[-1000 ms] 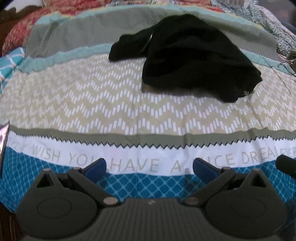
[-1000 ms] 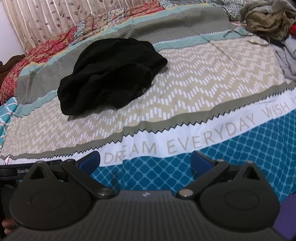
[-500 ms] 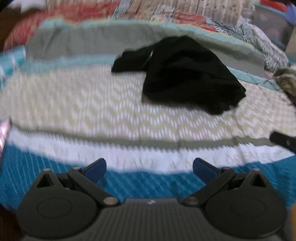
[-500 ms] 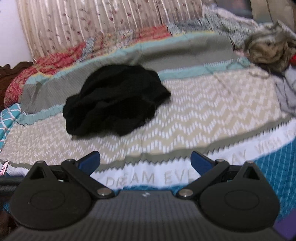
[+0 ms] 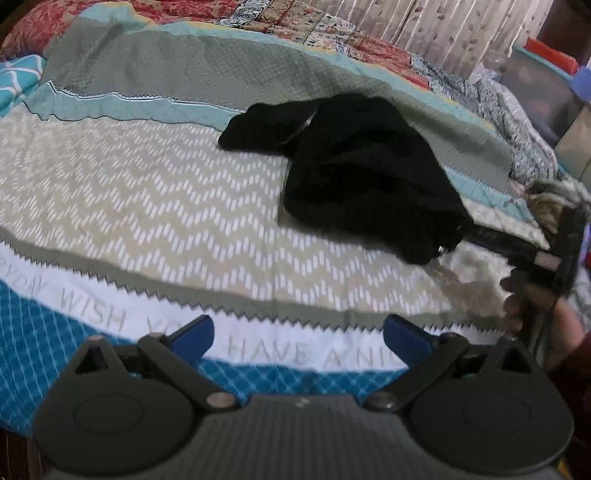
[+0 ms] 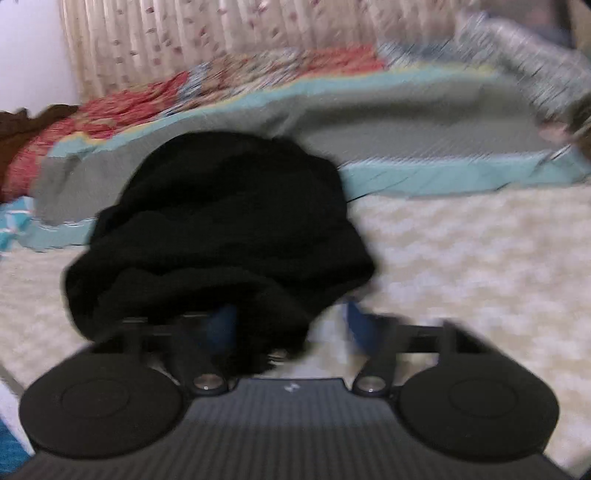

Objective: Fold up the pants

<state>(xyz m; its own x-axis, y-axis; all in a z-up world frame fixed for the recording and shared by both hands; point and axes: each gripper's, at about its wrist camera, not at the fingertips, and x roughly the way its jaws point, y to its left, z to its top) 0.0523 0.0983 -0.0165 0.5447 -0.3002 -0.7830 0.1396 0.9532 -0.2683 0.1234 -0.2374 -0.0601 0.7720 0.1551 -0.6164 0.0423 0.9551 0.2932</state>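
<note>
Black pants (image 5: 362,170) lie crumpled in a heap on the bed, over the band of the bedspread (image 5: 147,192) where the beige zigzag pattern meets the grey and teal stripes; one end trails toward the left of the left wrist view; nothing about them is flat or folded.

Left gripper (image 5: 297,334): jaws spread wide, blue pads well apart, nothing between them; it hangs above the white lettered stripe and the blue lattice border at the near edge of the bedspread, well apart from the pants.

Right gripper (image 6: 288,325): view blurred; it sits at the near edge of the heap; jaws closing, with a fold of the black cloth between them; the left blue pad is half buried in the fabric, the right pad stands clear beside it, a pale gap showing between that pad and the cloth; not yet clamped. In the left wrist view the same gripper reaches in from the right edge to the pants' lower right corner, with the person's hand (image 5: 532,310) on its handle.

Background: red patterned quilt (image 5: 122,7) beyond the bedspread; pleated floral curtain (image 6: 155,44) behind the bed; a heap of other clothes (image 5: 554,199) at the far right.
</note>
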